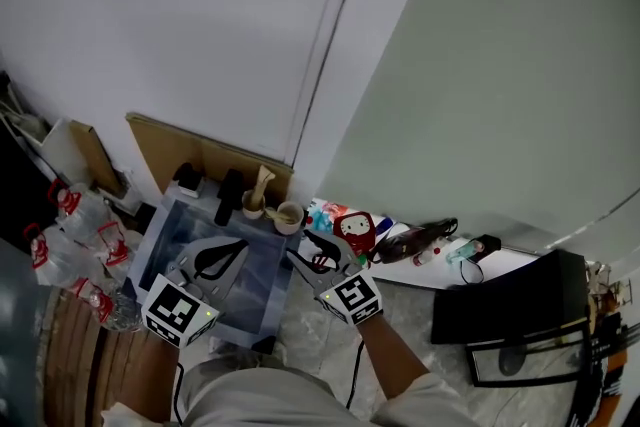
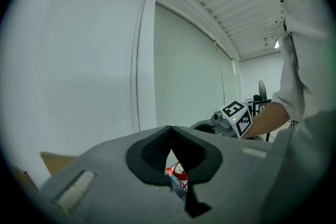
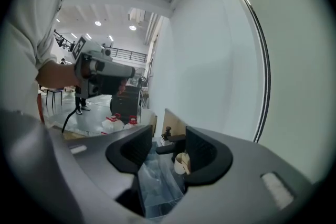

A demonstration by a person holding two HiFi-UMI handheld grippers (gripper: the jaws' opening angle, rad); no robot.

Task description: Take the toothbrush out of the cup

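Both jaws of the left hand-held gripper [image 1: 235, 248]: clenched together, empty, above the blue-grey rectangular basin [image 1: 160, 233].
Toothbrush: the pale beige toothbrush [image 1: 262, 183] appears to stand in a small cream cup [image 1: 252, 209] at the basin's back rim, just beside a second cream cup [image 1: 289, 216].
Right hand-held gripper [image 1: 303, 246]: released, jaws wide, near the cups, touching neither.
Doing it well: likely pinch the handle above the rim, then lift straight up so the cup stays put.

Looks along the grey right hand-held gripper [image 3: 168, 139], jaws wide apart, gripping nothing. Frames between them a small cream cup [image 3: 180, 164] just beside a black tap [image 3: 169, 147] over a bluish sink basin [image 3: 160, 186]. Shows red-capped clear plastic bottles [image 3: 113, 122] and the dark left hand-held gripper [image 3: 102, 73] at left.
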